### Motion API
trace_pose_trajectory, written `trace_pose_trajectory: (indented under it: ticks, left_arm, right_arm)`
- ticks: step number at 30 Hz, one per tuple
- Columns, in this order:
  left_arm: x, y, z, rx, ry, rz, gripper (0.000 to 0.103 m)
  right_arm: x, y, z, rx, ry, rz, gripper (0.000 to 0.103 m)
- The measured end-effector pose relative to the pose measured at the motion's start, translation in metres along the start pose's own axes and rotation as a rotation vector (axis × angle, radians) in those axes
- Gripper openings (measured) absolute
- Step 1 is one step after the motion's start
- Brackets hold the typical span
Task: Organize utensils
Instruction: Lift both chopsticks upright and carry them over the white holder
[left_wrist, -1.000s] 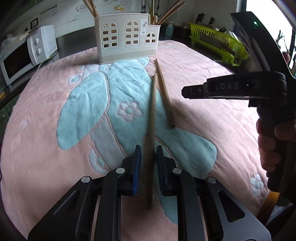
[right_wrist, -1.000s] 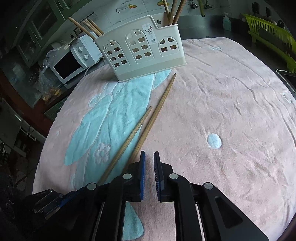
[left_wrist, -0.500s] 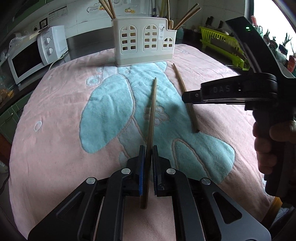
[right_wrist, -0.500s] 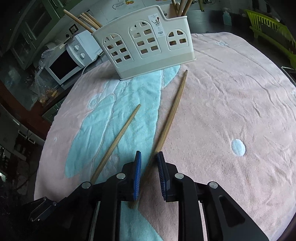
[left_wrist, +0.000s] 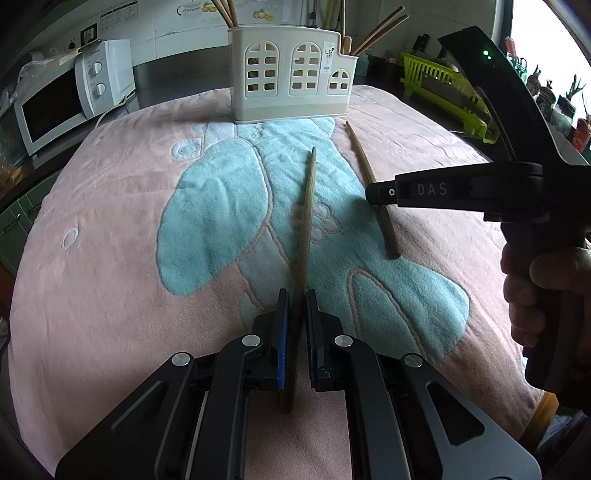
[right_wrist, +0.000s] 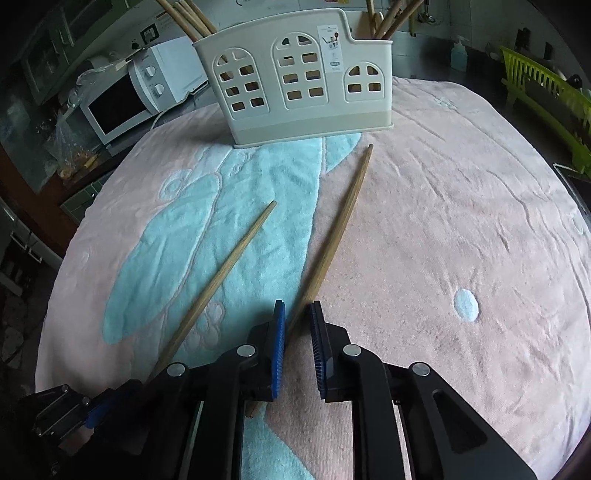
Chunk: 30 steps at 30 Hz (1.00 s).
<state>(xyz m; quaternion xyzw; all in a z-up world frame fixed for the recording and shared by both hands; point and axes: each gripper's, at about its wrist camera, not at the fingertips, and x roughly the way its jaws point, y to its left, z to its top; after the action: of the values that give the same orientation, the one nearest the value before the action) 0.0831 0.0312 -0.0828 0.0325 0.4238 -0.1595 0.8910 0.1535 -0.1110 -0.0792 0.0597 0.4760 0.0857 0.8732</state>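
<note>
My left claw (left_wrist: 294, 332) is clamped on one chopstick (left_wrist: 306, 221). My right claw (right_wrist: 297, 339) gapes astride the second chopstick (right_wrist: 332, 236), holder (right_wrist: 295, 74) at twelve o'clock. Off-centre closure risks rolling it.

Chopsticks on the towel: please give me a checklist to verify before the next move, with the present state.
1. Jaws of the left gripper shut on the first chopstick: ok.
2. The right gripper astride the second chopstick: ok.
3. Its jaws shut on it: not ok, gap visible.
4. The holder upright on the towel: ok.
5. First chopstick lifted off towel: cannot tell.
</note>
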Motion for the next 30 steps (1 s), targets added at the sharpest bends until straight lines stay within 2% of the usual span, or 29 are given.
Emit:
trace_pose_trajectory:
  ticks: [6,11,15,17,19,20,22,23,30]
  left_arm:
    - [0.001,-0.001,0.002,0.009,0.009,0.003,0.009]
    - [0.002,-0.002,0.002,0.021,0.016,0.001,0.008]
    - [0.002,-0.002,0.002,0.020,0.013,0.000,0.008]
    - [0.003,-0.002,0.002,0.017,0.015,0.003,0.009]
    - [0.003,-0.002,0.003,0.013,0.020,0.001,0.009]
    - [0.003,-0.001,0.003,0.010,0.022,-0.003,0.009]
    - [0.004,0.001,0.004,0.002,0.030,-0.013,0.009]
    - [0.004,0.001,0.004,-0.001,0.034,-0.016,0.009]
    - [0.002,0.003,0.007,-0.024,0.033,-0.024,0.007]
  right_arm:
    - [-0.008,-0.015,-0.005,-0.018,0.006,0.039,0.007]
    - [-0.019,-0.028,-0.020,-0.066,0.002,0.054,0.007]
    - [-0.023,-0.028,-0.027,-0.064,-0.027,0.045,0.011]
    - [-0.024,-0.023,-0.031,-0.091,-0.039,0.041,0.018]
    - [-0.024,-0.017,-0.035,-0.123,-0.050,0.016,0.019]
    - [-0.024,-0.013,-0.036,-0.149,-0.054,-0.003,0.019]
    - [-0.023,-0.011,-0.036,-0.165,-0.061,-0.028,0.009]
    - [-0.022,-0.014,-0.035,-0.160,-0.059,-0.024,0.007]
    - [-0.031,-0.020,-0.035,-0.193,-0.058,0.011,0.006]
